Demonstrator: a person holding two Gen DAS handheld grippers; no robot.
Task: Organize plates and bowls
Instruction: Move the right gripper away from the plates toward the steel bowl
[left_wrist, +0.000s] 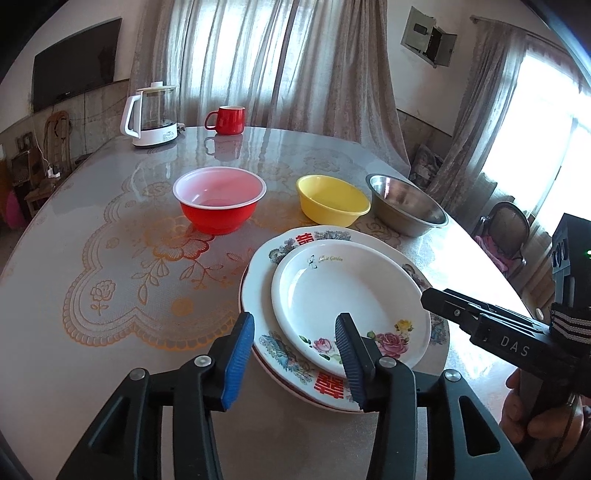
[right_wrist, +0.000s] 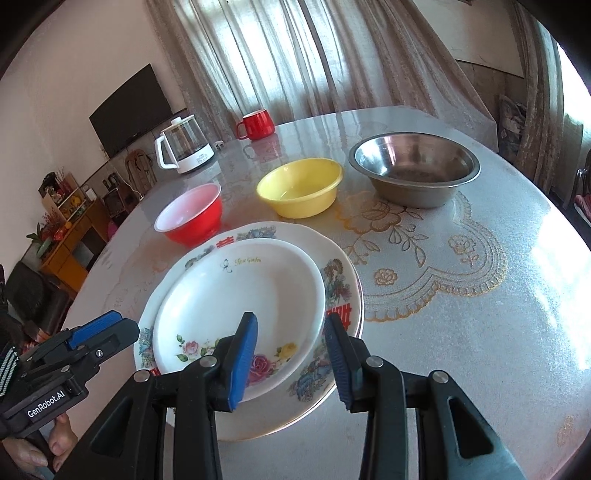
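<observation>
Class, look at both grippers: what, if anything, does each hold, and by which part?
Nothing is held. The left gripper and right gripper both stand open over the near rim of the stacked plates, touching neither.

Small white plate (left_wrist: 343, 295) stacked on patterned plate (left_wrist: 258, 266); left hand-held gripper (left_wrist: 295, 354) jaws apart over near rim.

The glossy grey tabletop (left_wrist: 92, 206), patterned with gold lace flowers, carried a red bowl (left_wrist: 219, 199), yellow bowl (left_wrist: 331, 199), steel bowl (left_wrist: 406, 205), large patterned plate (left_wrist: 280, 354), kettle (left_wrist: 151, 114) and red mug (left_wrist: 227, 119).
</observation>
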